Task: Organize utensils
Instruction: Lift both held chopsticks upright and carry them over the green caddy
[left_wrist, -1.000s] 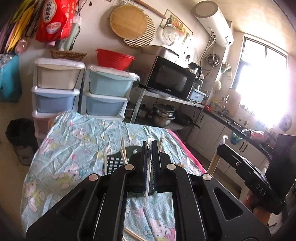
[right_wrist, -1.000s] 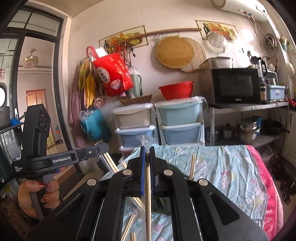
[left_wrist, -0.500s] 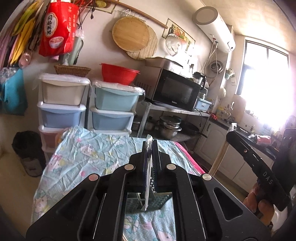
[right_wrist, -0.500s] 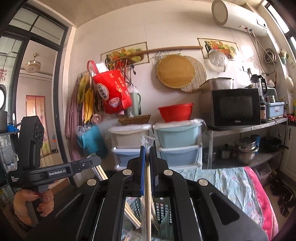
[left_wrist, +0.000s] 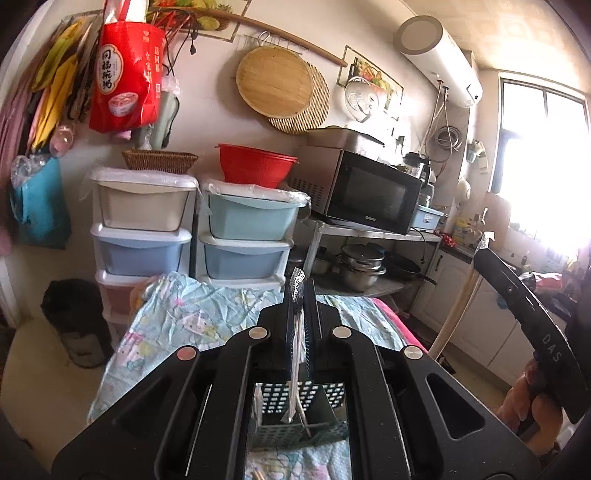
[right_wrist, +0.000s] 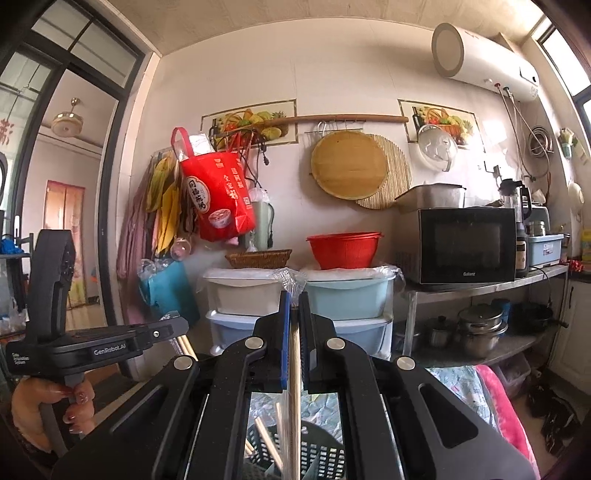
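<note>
Chopsticks in clear wrappers were the items being sorted, one held in each tool above the table. Left gripper (left_wrist: 300, 295) was fully closed on a wrapped white utensil (left_wrist: 295, 354), whose printed wrapper end stood up past the fingertips while its shaft hung down between the jaws. Its lower end lay inside the dark perforated basket (left_wrist: 325, 397), which stood on the patterned tablecloth (left_wrist: 177, 317) directly beneath the tool. Right gripper (right_wrist: 292, 295) was likewise closed, clamping a wrapped pair of wooden chopsticks (right_wrist: 294, 373) with the long axis running along the fingers and downward. Below it the round perforated holder (right_wrist: 317, 448) already carried several loose wooden chopsticks (right_wrist: 266, 439) leaning to one side. Both held items therefore stood close to upright, each nearly over a container. Judged from this, the left tool was the nearer to release, since its utensil tip already sat within the basket walls; whether the right pair's tip had entered the holder could not be told.
</note>
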